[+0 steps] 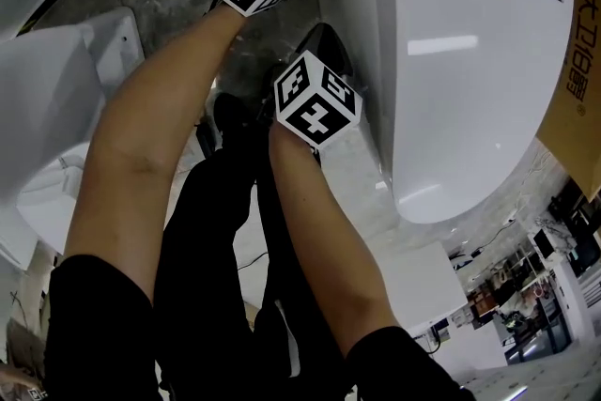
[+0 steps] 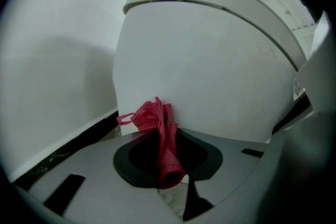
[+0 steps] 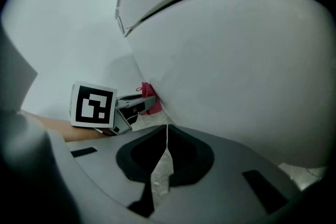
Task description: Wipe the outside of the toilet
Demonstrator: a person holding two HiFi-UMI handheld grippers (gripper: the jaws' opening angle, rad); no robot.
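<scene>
The left gripper (image 2: 160, 139) is clenched on a red cloth (image 2: 151, 116), and the cloth's bunched end touches the lower outer side of the white toilet (image 2: 210, 71), at its far end. The right gripper (image 3: 167, 131) is nearer, just beside the bowl, with its jaws pressed together on nothing.

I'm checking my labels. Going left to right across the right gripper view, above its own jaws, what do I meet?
Marker cube → red cloth → toilet
</scene>
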